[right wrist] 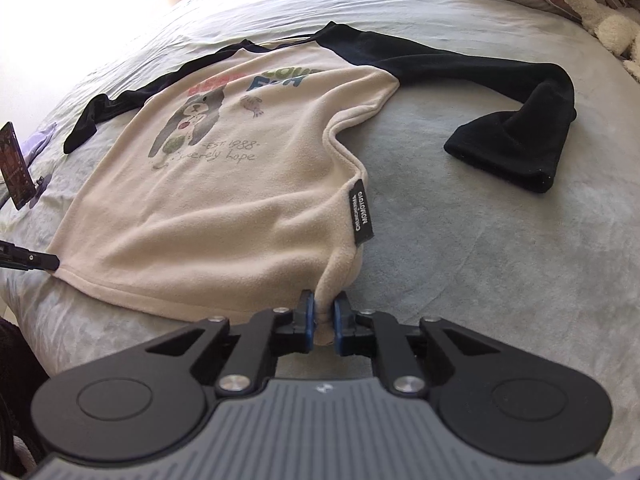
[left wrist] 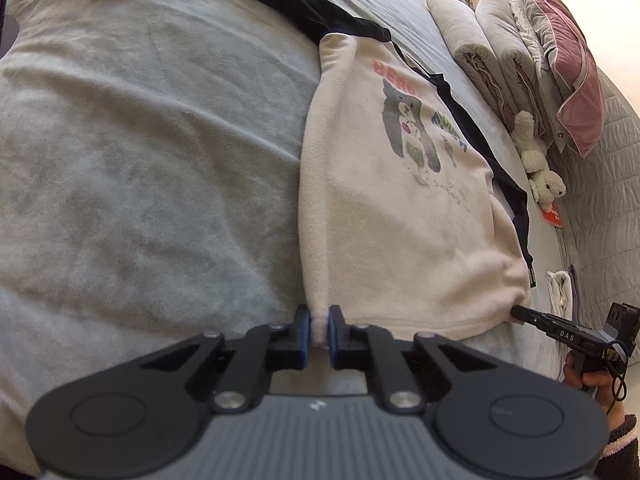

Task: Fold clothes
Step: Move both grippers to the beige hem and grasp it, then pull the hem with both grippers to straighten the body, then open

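A cream fleece top (left wrist: 384,208) with black sleeves and a printed dog lies face up on the bed. In the left wrist view my left gripper (left wrist: 319,330) is shut on the hem's left corner, the blue pads pressing the fabric fold. In the right wrist view my right gripper (right wrist: 324,320) is shut on the hem's right corner of the same cream top (right wrist: 224,200), just below its black side label (right wrist: 361,212). The right black sleeve (right wrist: 500,112) lies spread out and bent to the right. The left black sleeve (right wrist: 116,108) runs off to the far left.
The top rests on a pale grey-blue blanket (left wrist: 140,140). Folded quilts (left wrist: 488,48), a pink pillow (left wrist: 572,64) and a cream plush toy (left wrist: 536,160) line the headboard side. A phone on a stand (right wrist: 16,164) sits at the bed's left edge.
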{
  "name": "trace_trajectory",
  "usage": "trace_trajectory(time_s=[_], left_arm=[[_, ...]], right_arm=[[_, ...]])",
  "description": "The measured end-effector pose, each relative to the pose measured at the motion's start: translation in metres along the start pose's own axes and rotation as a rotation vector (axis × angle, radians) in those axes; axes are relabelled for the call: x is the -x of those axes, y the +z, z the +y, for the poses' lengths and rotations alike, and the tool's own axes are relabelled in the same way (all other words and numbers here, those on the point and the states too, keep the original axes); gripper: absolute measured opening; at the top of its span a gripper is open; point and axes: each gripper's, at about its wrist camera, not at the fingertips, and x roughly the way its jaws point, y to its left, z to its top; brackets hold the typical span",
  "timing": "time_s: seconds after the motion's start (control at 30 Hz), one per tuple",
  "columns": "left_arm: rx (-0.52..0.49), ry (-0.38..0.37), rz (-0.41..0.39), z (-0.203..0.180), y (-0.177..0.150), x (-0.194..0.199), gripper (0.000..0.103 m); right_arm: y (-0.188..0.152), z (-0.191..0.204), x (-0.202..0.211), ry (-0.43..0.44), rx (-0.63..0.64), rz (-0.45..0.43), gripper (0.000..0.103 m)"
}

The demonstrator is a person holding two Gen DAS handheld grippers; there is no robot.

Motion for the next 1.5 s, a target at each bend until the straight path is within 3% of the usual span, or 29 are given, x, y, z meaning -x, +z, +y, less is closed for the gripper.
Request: trace_trajectory(time_s=[0.4, 0.67, 0.93, 1.23, 1.5], left_arm=[[-0.05, -0.032, -0.033, -0.023, 0.004, 0.037, 0.008], [-0.162, 0.056, 0.048, -0.035, -0.008, 0.018, 0.008], [-0.175, 0.104, 0.087, -0.022, -0.012, 0.0, 0.008], [-0.102, 0.036, 0.081, -0.01, -0.009, 0.006, 0.008], [-0.066, -0.095, -0.011, -0.026, 0.013, 0.053, 0.008]], right_arm=[[0.005, 0.003, 0.059, 0.065, -0.106, 0.007, 0.01], [-0.008, -0.008, 0.047, 0.006, -0.124, 0.097, 0.009], [-0.015, -0.013, 0.018, -0.041, -0.119, 0.181, 0.009], [-0.017, -0.018, 0.009, -0.048, -0.124, 0.191, 0.009], [0.005, -0.011, 0.054, 0.005, -0.123, 0.076, 0.009]])
